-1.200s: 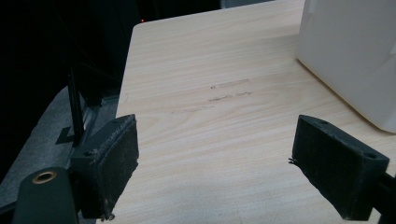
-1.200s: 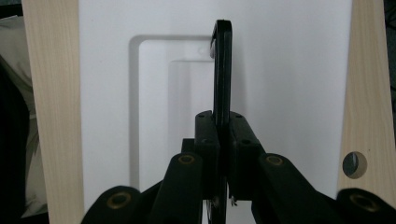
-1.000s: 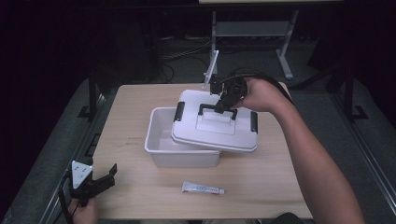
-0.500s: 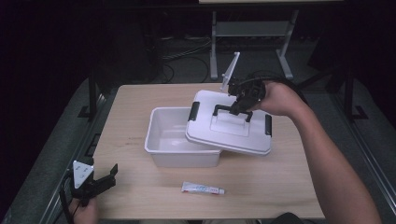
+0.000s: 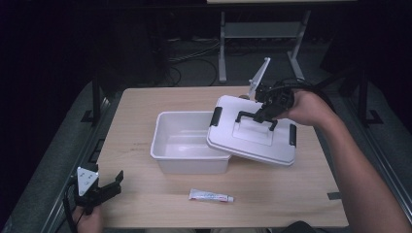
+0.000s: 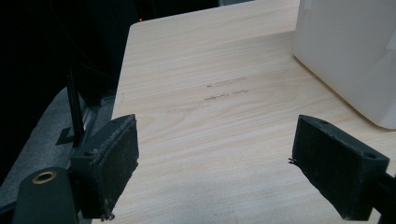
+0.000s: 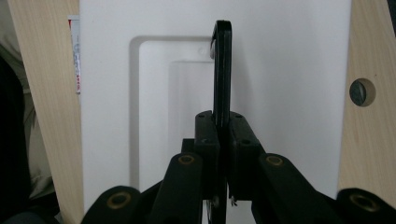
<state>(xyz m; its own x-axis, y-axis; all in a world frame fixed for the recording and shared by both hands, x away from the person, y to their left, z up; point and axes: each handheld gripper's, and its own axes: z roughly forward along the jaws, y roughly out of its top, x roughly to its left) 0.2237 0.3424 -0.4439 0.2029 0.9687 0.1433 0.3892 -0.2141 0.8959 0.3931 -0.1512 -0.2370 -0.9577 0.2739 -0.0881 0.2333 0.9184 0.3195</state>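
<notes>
Since the lid has slid rightward off the box over the last second, this looks like an opening step nearly done.

Table: light wooden table (image 5: 145,107), with a hole showing near its edge in the right gripper view.

Box: white plastic storage box (image 5: 180,145) near the table's middle, now mostly uncovered and seemingly empty; its wall (image 6: 345,51) shows at the right of the left gripper view.

Lid: white lid (image 5: 252,141) with black side latches, tilted, its left edge overlapping the box's right rim, the rest hanging out to the right. A second ago it covered most of the box.

Right gripper: right gripper (image 5: 265,110) has its jaws pressed together on the lid's black handle (image 7: 222,70), carrying the lid.

Left gripper: left gripper (image 5: 109,183) rests at the table's near-left corner, jaws spread wide, holding nothing; unmoved.

Tube: small white tube (image 5: 210,196) lies in front of the box, apart from it, likely what goes in next.
</notes>
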